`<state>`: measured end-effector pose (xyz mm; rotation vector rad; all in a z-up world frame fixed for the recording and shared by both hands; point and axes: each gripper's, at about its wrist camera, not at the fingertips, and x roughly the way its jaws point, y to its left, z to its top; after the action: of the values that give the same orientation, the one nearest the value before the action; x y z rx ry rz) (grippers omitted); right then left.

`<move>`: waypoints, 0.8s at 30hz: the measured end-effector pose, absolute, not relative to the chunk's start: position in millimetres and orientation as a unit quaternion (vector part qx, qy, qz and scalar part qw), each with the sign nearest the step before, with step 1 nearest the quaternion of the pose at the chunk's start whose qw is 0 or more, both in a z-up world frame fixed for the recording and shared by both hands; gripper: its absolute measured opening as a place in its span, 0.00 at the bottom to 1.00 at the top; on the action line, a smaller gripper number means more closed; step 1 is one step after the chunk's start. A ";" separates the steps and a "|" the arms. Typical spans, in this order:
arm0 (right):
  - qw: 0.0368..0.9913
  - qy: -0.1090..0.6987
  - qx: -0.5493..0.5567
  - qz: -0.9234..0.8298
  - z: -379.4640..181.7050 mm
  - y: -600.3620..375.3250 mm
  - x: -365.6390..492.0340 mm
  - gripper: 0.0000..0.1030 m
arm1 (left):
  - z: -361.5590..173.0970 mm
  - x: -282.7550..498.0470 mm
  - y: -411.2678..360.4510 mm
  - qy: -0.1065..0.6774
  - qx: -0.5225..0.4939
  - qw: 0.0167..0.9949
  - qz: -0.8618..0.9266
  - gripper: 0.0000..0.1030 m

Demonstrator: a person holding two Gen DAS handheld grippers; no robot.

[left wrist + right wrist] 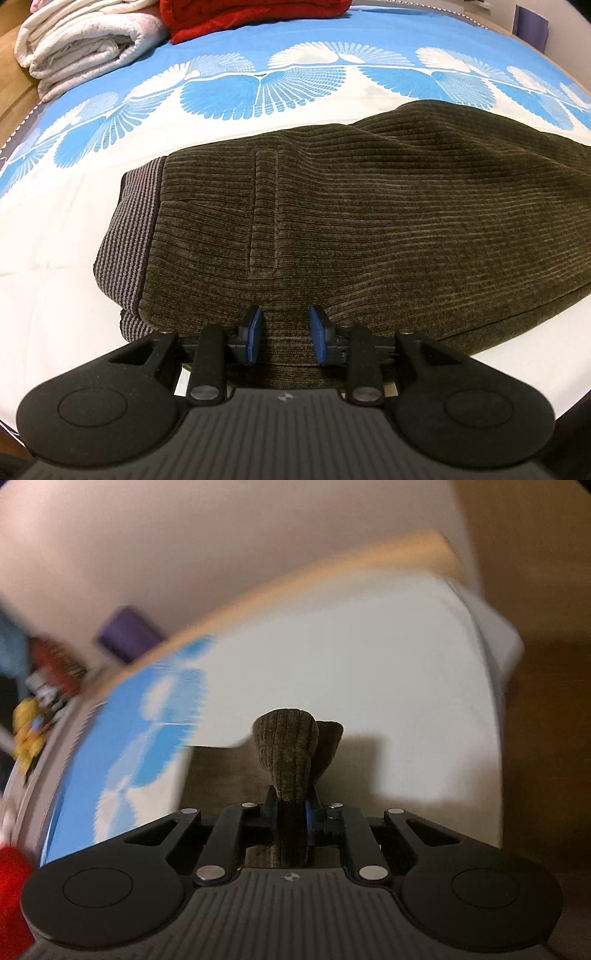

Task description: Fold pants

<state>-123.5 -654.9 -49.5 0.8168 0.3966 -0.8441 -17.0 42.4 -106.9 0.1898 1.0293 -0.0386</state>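
Note:
Dark olive corduroy pants (351,206) lie on the bed, with the grey striped waistband (133,236) at the left. My left gripper (286,334) is open, its blue pads either side of the near edge of the pants, pinching nothing. In the right wrist view my right gripper (291,812) is shut on a bunched fold of the pants (286,749), which sticks up between the fingers above the bed. That view is blurred by motion.
The bed has a blue and white shell-patterned sheet (258,85). A folded white blanket (85,44) and a red blanket (251,14) lie at its far left. The bed's wooden edge (332,565) and a purple object (125,635) show in the right view.

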 end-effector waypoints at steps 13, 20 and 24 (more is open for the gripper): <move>0.986 0.123 -0.076 -0.083 60.2 -327.7 -100.4 0.12 | -104.5 -18.8 45.0 0.496 0.085 0.864 -0.025 0.31; 0.852 0.410 -0.261 0.196 -91.3 -190.3 -126.0 0.23 | -104.1 -20.6 45.5 0.498 0.086 0.863 -0.028 0.31; 0.863 0.338 -0.291 0.238 -71.0 -175.4 -149.4 0.43 | -104.3 -18.0 47.0 0.501 0.082 0.861 -0.028 0.31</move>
<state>-149.4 -175.4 -71.0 -0.6098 0.7093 0.4999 -18.0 47.0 -104.3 0.1722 1.0506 -0.0594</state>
